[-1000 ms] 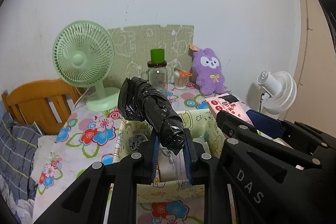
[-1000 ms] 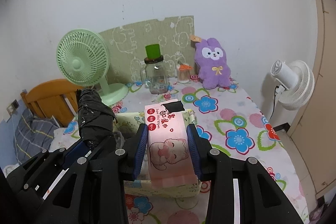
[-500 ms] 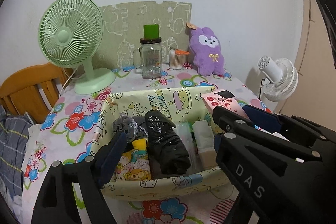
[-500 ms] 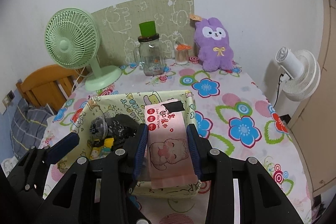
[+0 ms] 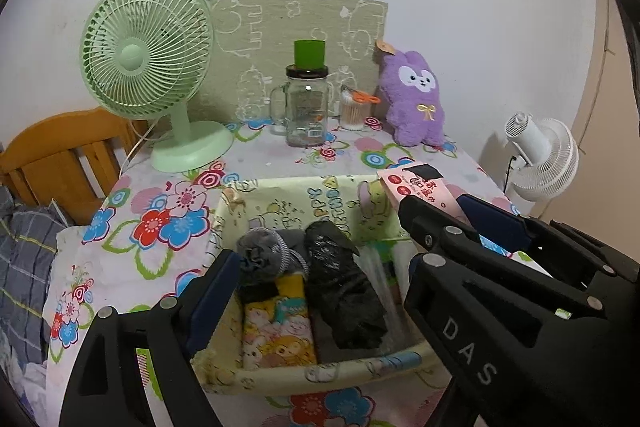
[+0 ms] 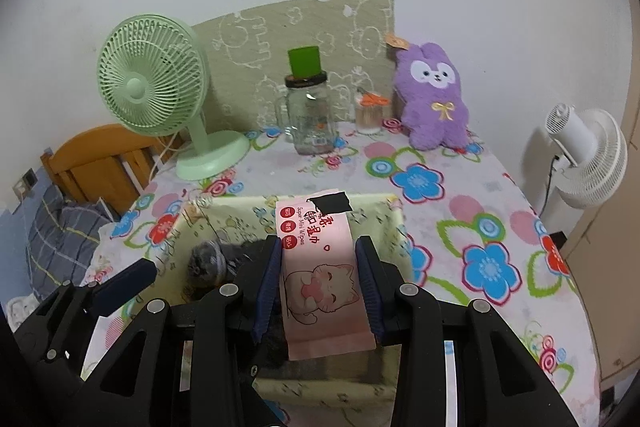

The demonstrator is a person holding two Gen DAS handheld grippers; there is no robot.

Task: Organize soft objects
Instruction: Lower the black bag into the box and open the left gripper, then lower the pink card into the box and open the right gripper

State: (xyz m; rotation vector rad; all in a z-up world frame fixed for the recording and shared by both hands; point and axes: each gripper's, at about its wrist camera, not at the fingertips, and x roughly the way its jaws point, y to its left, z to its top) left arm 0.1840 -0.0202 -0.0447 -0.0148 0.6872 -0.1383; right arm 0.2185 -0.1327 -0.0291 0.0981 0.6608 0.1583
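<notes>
Jaws of the left gripper (image 5: 316, 291) have just been opening and stand wide apart, nothing pressed between them; the black bundle (image 5: 344, 291) lies below in the fabric bin (image 5: 320, 371). Right gripper (image 6: 318, 291) is clamped on the pink wipes pack (image 6: 322, 279), above the bin.

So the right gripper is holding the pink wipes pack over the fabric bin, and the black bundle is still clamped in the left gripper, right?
Not quite. The left gripper is open, and the black bundle lies inside the fabric bin, as the left wrist view shows. The right gripper does hold the pink wipes pack over the bin.
</notes>
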